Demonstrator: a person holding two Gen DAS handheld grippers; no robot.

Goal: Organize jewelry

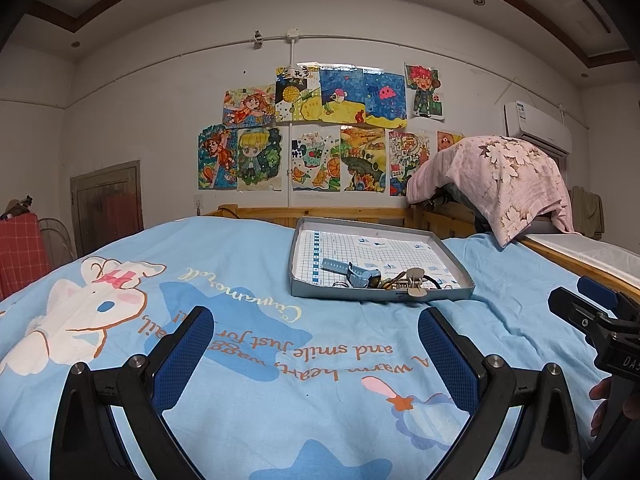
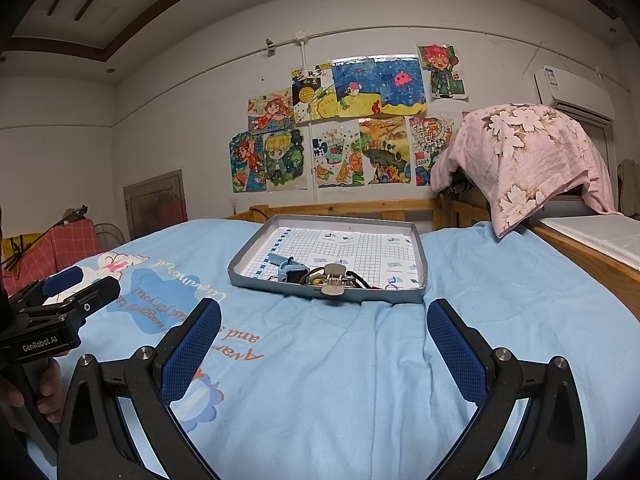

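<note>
Left wrist view: one grey tray on a pale blue bedcover, lined with squared paper. Heaped at its near edge: one blue watch, one beige claw hair clip, one dark cord loop, plus a few small metal pieces too tangled to count. Left gripper low over the cover, well short of the tray, jaws spread wide, nothing between them. Right gripper at the frame's right edge, a hand's fingertips visible beneath it.

Right wrist view: same single tray, same heap near its front wall, clip hanging partly over the rim. Right gripper likewise wide apart and empty.

Around: cartoon rabbit print and orange script on the cover; wooden bed rail; pink floral cloth draped over something at right; eleven or so colourful drawings on the white wall; one air conditioner; one small wooden door.
</note>
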